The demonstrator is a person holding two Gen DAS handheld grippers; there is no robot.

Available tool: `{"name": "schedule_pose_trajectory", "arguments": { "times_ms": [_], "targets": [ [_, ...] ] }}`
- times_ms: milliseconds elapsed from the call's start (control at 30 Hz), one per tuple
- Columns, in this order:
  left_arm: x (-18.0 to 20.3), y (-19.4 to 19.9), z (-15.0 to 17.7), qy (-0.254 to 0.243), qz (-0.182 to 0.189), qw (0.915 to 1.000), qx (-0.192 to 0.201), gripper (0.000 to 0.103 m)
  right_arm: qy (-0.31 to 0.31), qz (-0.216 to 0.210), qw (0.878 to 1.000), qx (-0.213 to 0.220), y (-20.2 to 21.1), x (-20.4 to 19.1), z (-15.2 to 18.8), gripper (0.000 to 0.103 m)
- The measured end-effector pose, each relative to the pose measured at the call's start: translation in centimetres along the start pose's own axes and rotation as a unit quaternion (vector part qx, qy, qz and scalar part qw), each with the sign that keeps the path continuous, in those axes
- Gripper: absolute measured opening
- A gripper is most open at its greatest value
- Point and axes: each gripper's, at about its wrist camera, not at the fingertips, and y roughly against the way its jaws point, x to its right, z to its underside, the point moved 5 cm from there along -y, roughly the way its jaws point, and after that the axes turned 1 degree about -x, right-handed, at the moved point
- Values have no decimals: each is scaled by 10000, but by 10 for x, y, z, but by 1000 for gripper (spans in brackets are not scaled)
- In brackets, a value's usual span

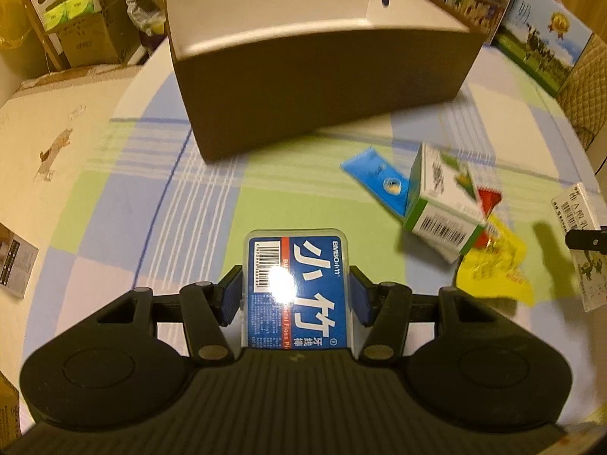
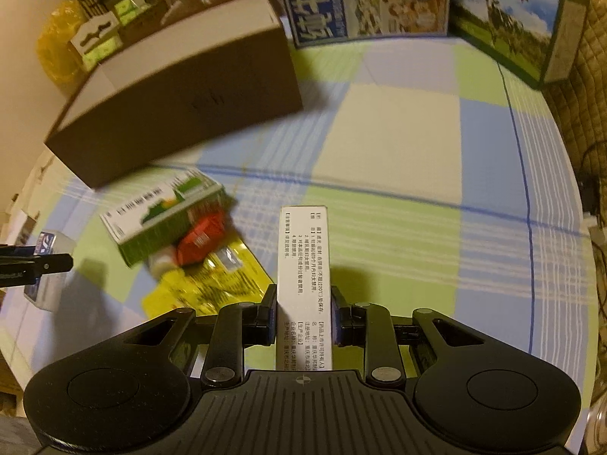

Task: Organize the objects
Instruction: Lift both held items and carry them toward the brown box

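My left gripper [image 1: 296, 295] is shut on a clear floss pick case with a blue label [image 1: 299, 280], held above the checked tablecloth. Ahead of it stands an open brown box with a white inside [image 1: 303, 87]. My right gripper [image 2: 303, 314] is shut on a narrow white medicine box [image 2: 303, 261] printed with text. To the right in the left wrist view lie a green and white carton [image 1: 444, 197], a blue packet [image 1: 379, 182], a red item [image 1: 489, 201] and a yellow packet [image 1: 493, 269]. The same carton [image 2: 167, 216] and yellow packet [image 2: 205, 280] show left in the right wrist view.
Large printed cartons [image 2: 364, 0] line the far edge of the table [image 2: 398, 144]. Stacked cardboard boxes [image 1: 76, 19] stand beyond the left side. A small printed box [image 1: 15, 261] lies at the left table edge. A quilted chair back [image 2: 576, 113] is on the right.
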Motion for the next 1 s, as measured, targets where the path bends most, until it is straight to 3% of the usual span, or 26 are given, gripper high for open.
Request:
{"name": "schedule_pose_trajectory", "arguments": {
  "times_ms": [700,1000],
  "targets": [
    [10,41,-72,-64,376,9961,799,52,776,-820,9919,579,11,-71,-81,23],
    [10,46,-119,-202,396,9919,1188,52,1162,-1053,9838,864,8,-101,-133,23]
  ]
}}
